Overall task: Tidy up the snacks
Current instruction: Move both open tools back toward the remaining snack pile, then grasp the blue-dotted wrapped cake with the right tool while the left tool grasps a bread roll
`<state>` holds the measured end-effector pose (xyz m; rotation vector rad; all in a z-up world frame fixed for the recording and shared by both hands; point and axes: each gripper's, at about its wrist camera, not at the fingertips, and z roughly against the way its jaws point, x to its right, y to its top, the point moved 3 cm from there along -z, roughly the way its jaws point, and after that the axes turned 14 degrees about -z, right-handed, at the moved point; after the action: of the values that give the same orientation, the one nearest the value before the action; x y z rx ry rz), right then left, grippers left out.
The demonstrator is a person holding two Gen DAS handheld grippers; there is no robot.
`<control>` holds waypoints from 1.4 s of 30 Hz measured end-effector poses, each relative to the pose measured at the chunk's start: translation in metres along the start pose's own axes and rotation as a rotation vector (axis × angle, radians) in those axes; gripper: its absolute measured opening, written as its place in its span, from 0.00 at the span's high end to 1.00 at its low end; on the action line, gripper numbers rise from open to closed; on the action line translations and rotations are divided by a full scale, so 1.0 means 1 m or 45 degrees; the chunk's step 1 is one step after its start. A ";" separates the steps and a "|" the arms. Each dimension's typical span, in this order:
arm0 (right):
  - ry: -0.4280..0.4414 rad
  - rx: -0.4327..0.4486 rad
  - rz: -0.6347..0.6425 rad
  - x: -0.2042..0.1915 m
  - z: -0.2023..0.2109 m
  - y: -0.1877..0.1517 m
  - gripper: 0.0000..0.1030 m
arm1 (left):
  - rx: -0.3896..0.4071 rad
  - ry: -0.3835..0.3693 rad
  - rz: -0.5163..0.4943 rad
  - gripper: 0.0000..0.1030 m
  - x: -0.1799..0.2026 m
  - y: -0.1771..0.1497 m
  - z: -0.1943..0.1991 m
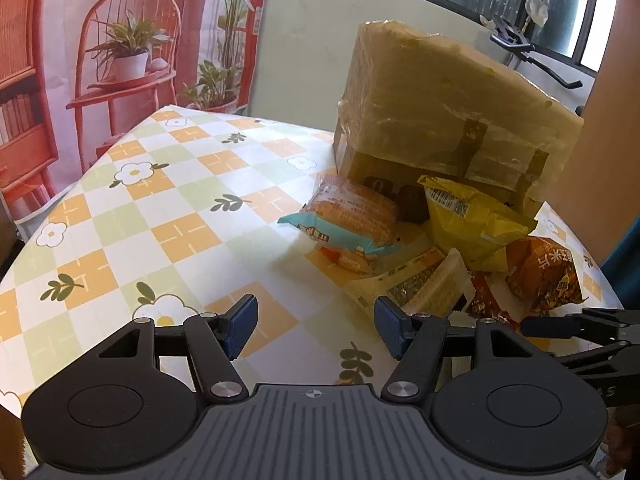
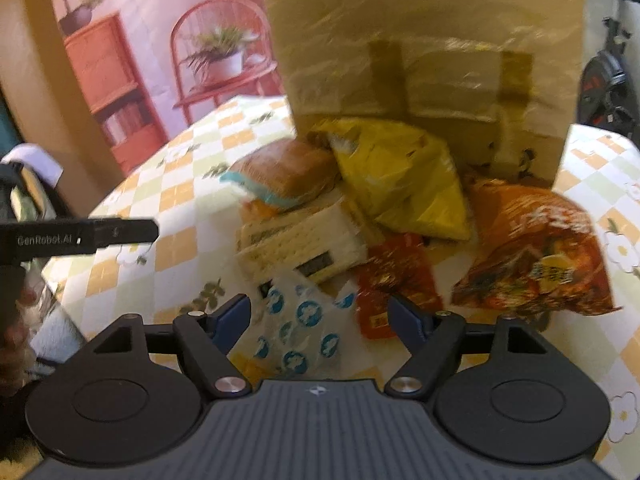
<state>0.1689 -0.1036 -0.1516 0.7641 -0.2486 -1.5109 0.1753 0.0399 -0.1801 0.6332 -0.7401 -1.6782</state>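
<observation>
A heap of snack packs lies on the flower-checked tablecloth (image 1: 160,208) in front of a plastic-wrapped cardboard box (image 1: 448,120) (image 2: 424,48). In it are a yellow bag (image 1: 472,216) (image 2: 404,176), a teal-edged biscuit pack (image 1: 348,212) (image 2: 284,176), a cream packet (image 1: 416,284) (image 2: 300,240), an orange bag (image 1: 540,276) (image 2: 532,248) and a small red packet (image 2: 396,284). My left gripper (image 1: 316,324) hovers open over bare cloth, left of the heap. My right gripper (image 2: 320,320) is open around a white packet with blue circles (image 2: 304,344); its pads stand apart from the packet.
A printed backdrop of red furniture and plants (image 1: 120,60) hangs behind the table. An exercise bike (image 2: 608,80) stands at the back right. The table's left edge (image 1: 24,248) curves close by. Bare cloth spreads left of the heap.
</observation>
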 end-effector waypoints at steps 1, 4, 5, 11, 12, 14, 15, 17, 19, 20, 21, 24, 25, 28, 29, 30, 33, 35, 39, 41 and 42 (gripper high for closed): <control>-0.001 -0.023 0.011 -0.002 -0.004 -0.001 0.27 | -0.005 -0.002 0.000 0.35 0.000 -0.001 -0.001; 0.011 -0.069 0.024 -0.005 -0.014 -0.003 0.30 | -0.016 -0.005 0.000 0.35 0.002 -0.002 -0.002; 0.012 -0.078 0.028 -0.006 -0.016 -0.003 0.31 | -0.018 -0.007 -0.001 0.35 0.002 -0.002 -0.003; 0.014 -0.126 0.075 -0.014 -0.036 -0.001 0.36 | -0.041 -0.006 0.010 0.35 0.000 -0.004 -0.007; 0.001 -0.136 0.078 -0.015 -0.039 -0.001 0.38 | -0.043 -0.004 0.013 0.35 -0.001 -0.004 -0.007; -0.029 -0.164 0.083 -0.014 -0.044 -0.003 0.39 | -0.049 -0.003 0.018 0.35 -0.002 -0.004 -0.008; -0.038 -0.174 0.084 -0.014 -0.045 -0.004 0.40 | -0.052 -0.003 0.022 0.35 -0.002 -0.005 -0.009; -0.045 -0.169 0.087 -0.013 -0.043 -0.005 0.40 | -0.062 -0.005 0.026 0.35 -0.002 -0.004 -0.011; -0.048 -0.150 0.097 -0.013 -0.041 -0.005 0.41 | -0.070 -0.008 0.026 0.35 -0.001 -0.004 -0.013; -0.047 -0.141 0.101 -0.013 -0.039 -0.005 0.45 | -0.073 -0.009 0.023 0.35 0.000 -0.004 -0.014; -0.037 -0.138 0.097 -0.012 -0.039 -0.005 0.49 | -0.075 -0.009 0.020 0.35 0.001 -0.004 -0.014; -0.027 -0.127 0.090 -0.010 -0.037 -0.006 0.54 | -0.082 -0.007 0.016 0.35 0.003 -0.006 -0.015; -0.025 -0.123 0.087 -0.009 -0.036 -0.006 0.55 | -0.086 -0.006 0.018 0.35 0.002 -0.006 -0.015; -0.009 -0.116 0.067 -0.006 -0.035 -0.006 0.56 | -0.095 -0.004 0.022 0.35 0.002 -0.007 -0.016; -0.006 -0.115 0.063 -0.006 -0.035 -0.006 0.56 | -0.097 -0.004 0.022 0.35 0.003 -0.008 -0.016; -0.005 -0.115 0.063 -0.006 -0.035 -0.006 0.56 | -0.099 -0.003 0.020 0.35 0.003 -0.008 -0.016; 0.007 -0.105 0.062 -0.004 -0.033 -0.007 0.56 | -0.102 0.000 0.015 0.35 0.005 -0.007 -0.015; 0.021 -0.100 0.045 -0.002 -0.032 -0.006 0.57 | -0.104 0.002 0.015 0.35 0.005 -0.007 -0.015; 0.031 -0.071 0.000 0.004 -0.026 -0.004 0.57 | -0.110 0.004 0.019 0.35 0.006 -0.007 -0.015; 0.032 -0.044 -0.011 0.007 -0.021 -0.002 0.57 | -0.114 0.003 0.019 0.35 0.006 -0.007 -0.016; 0.028 -0.033 -0.015 0.008 -0.019 -0.002 0.57 | -0.115 0.004 0.021 0.35 0.006 -0.007 -0.016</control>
<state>0.1796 -0.1056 -0.1692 0.7625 -0.2083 -1.5130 0.1813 0.0331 -0.1960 0.5649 -0.6619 -1.6853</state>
